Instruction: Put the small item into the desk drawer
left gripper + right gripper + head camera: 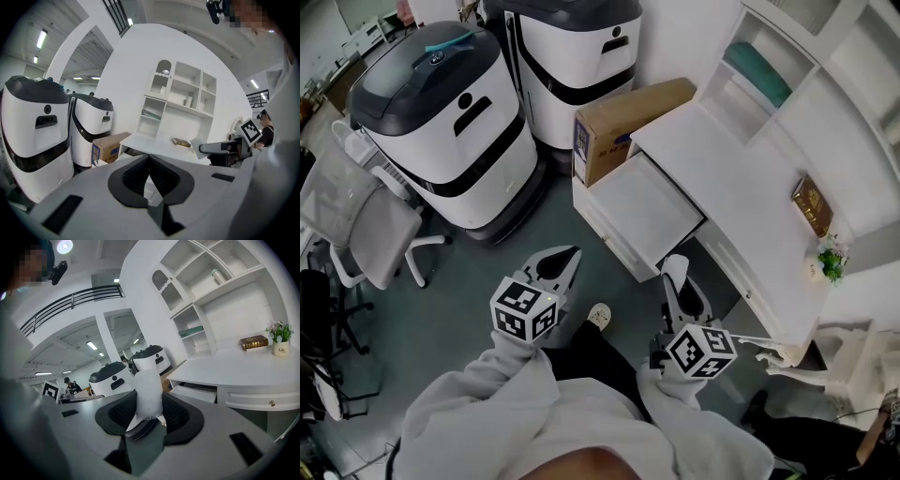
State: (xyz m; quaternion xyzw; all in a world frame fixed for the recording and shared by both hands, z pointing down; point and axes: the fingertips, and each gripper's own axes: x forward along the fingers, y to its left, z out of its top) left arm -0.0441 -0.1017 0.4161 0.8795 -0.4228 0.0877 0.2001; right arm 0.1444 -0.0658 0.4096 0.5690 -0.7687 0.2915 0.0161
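my right gripper (150,414) is clamped on the small white item (148,389), held short of the desk (741,169). my left gripper (150,177) has its jaws together. a cardboard box (623,124) sits just beside the open drawer (642,214), where only the white bottom shows. two white machines (441,122) stand to the left.

The small item (149,385) is a white, soft-looking roll. It stands upright, pinched between the jaws of the right claw (149,412), its top poking out above them. The desk drawer (642,214) is pulled well out from under the white desk (712,155) — shallow, white, flat-bottomed. The item sits near the drawer's front edge — not inside it.
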